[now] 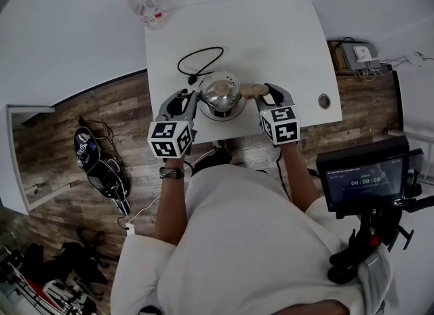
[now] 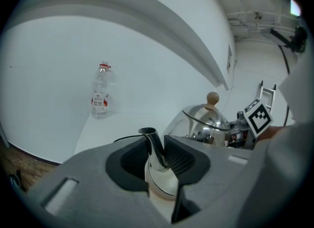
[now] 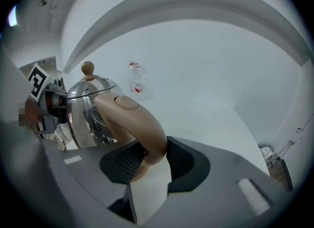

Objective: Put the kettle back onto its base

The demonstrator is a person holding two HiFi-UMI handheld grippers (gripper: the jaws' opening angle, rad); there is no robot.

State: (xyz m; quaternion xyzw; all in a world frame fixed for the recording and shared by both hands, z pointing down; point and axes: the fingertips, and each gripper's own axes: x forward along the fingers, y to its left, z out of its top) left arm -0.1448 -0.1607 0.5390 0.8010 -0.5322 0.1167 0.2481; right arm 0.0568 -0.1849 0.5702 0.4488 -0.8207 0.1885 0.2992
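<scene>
Rigid, slick and probably weighty (more if filled), the domed polished-steel kettle [image 1: 221,94] was at the white surface's [image 1: 285,43] near edge, left tongs [image 2: 156,156] clamping its spout [image 2: 152,143], right tongs [image 3: 148,158] its tan handle [image 3: 132,116], the surer hold.

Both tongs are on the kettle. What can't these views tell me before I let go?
- The base: in the head view the kettle covers it from above, so I cannot tell whether the kettle is seated.
- The kettle's underside: in the left gripper view the left tongs' own body blocks it; in the right gripper view the right tongs do likewise.
- The bottle label print: too small in every view.
</scene>
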